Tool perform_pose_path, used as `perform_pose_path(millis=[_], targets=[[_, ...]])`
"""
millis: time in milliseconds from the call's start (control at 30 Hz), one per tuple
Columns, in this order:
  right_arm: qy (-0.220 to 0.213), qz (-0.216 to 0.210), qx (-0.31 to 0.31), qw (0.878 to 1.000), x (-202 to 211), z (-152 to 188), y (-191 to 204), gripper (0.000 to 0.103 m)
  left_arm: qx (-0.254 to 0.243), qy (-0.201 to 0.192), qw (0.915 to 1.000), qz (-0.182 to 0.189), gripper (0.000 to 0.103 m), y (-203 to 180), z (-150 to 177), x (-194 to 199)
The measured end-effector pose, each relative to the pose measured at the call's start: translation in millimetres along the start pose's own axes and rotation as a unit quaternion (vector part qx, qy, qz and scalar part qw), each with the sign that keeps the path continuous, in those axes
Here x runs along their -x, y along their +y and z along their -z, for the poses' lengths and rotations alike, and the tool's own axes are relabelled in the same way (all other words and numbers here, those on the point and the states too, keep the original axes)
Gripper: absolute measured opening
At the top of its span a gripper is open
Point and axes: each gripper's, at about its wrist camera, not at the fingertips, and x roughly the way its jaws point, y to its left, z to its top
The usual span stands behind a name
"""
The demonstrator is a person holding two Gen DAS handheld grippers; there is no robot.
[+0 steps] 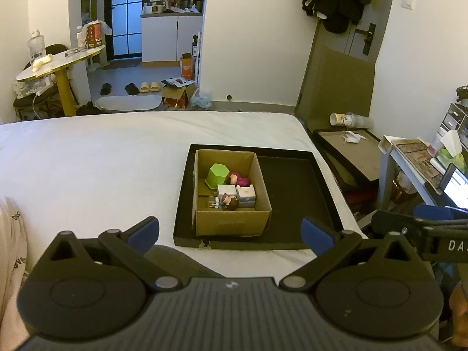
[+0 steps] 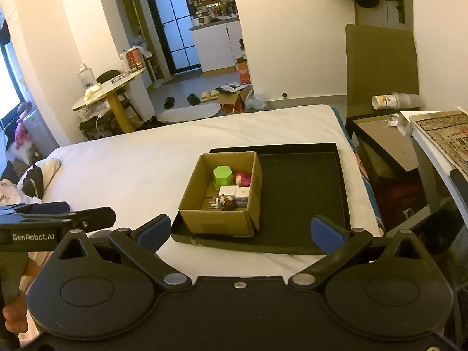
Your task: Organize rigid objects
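Two spread tools [image 1: 230, 232] [image 2: 241, 232], filled box [image 1: 234, 219].

Readable in white: "GenRobot.AI" on the black body of the left claw [image 2: 33, 236], far left of the right wrist view; only "DA", cut by the frame edge, on the right claw [image 1: 452, 245]. Elsewhere nothing legible.

One black tray [image 1: 292, 193] lies on one bed [image 1: 87, 169]. One cardboard box [image 1: 231, 219] stands in the tray. It contains one green hexagonal container [image 1: 216, 175], two white boxes [image 1: 226, 190], one pink figure [image 1: 238, 179] and at least one brown-haired figurine [image 1: 231, 203]; smaller pieces cannot be counted.
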Motion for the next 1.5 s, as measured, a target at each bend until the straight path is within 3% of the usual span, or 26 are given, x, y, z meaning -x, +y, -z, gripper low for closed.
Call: perform_pose_path(millis=[833, 1500], targets=[[-0.011, 0.012, -0.005, 1.0, 7.2, 3.7, 2.5, 0.103, 0.003, 0.01, 0.9998, 0.015, 0.103, 3.6, 6.3, 4.4], [-0.007, 0.009, -0.002, 1.0, 5.5, 6.9, 2.0, 0.103, -0.006, 0.012, 0.9999, 0.006, 0.103, 1.4, 6.0, 4.8]])
